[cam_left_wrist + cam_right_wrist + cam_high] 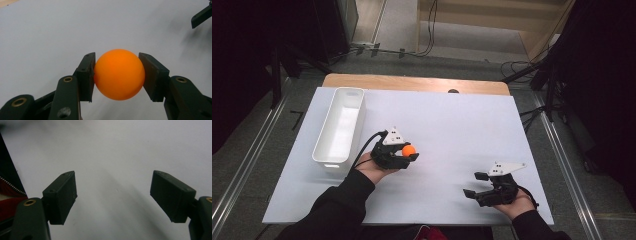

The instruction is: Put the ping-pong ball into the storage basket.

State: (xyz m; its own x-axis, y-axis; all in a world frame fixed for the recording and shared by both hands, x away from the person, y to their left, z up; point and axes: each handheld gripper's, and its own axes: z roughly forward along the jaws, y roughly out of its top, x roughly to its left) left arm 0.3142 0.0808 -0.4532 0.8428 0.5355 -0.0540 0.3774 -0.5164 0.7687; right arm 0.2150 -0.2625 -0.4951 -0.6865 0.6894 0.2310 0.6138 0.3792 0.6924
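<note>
Black-sleeved forearms enter from the bottom edge. Clamped between the left gripper's jaws sits a smooth, round orange ping-pong ball, with no long axis, near the middle of the white table. A white rectangular bin lies to its left. Well apart, the right gripper rests with jaws wide and empty.

Left forearm in a dark sleeve reaching in from the bottom edge, angled forward toward mid-surface. Left hand wrapped under the left gripper, jaws pointing rightward and clamped on something round, pads pressed against both its sides. Right hand low near the front edge, cupping the right gripper from below, jaws spread wide and pointing left, nothing between them. Possibly hovering just above the surface; hard to judge.
</note>
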